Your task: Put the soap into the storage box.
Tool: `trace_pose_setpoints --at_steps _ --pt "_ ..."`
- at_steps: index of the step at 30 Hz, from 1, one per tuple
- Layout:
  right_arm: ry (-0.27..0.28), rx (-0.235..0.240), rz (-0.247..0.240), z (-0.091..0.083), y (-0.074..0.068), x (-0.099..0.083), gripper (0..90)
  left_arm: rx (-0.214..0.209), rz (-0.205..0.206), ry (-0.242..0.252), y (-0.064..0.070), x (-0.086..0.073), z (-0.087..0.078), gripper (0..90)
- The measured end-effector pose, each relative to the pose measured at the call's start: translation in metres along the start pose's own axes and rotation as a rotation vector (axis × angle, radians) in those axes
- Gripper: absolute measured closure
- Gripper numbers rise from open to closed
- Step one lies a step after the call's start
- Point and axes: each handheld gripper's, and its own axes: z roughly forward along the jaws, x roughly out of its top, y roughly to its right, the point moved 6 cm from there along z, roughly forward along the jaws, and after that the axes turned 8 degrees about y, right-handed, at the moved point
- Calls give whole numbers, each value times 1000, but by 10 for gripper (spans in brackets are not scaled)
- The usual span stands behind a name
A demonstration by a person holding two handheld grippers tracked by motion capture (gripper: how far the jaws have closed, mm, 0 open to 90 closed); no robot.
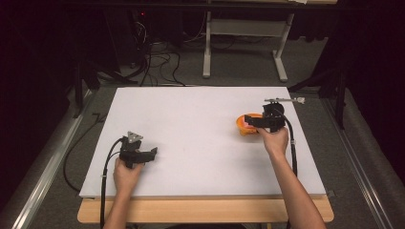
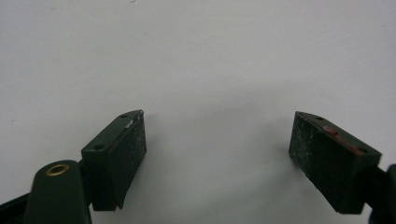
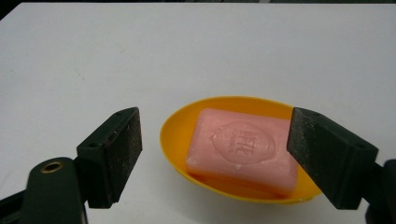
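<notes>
**Soap in dish, right jaws spread around it**

Near the desk's (image 1: 200,114) front left, the left hand-held gripper (image 1: 152,153) rests with jaws apart, holding nothing. Farther right, the right hand-held gripper (image 3: 215,149) hangs with jaws apart over the pink soap (image 3: 240,147) lying in the orange dish (image 3: 175,135).

soap bar (image 3: 243,149) in dish (image 3: 175,135), dish on table (image 1: 191,124) right side, right gripper (image 1: 252,121) over it, left gripper (image 1: 148,155) near-left
</notes>
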Motion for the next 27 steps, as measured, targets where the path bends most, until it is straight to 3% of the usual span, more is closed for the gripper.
trace_pose_setpoints --at_steps 11,16,27 --pt "59 54 -56 -25 -9 -9 224 0 0 0 0 0 0 194" --pt "88 84 -110 -36 -17 -26 244 0 1 0 0 0 0 194" --pt "67 153 -173 -41 -30 -72 271 0 1 -1 0 0 0 194"
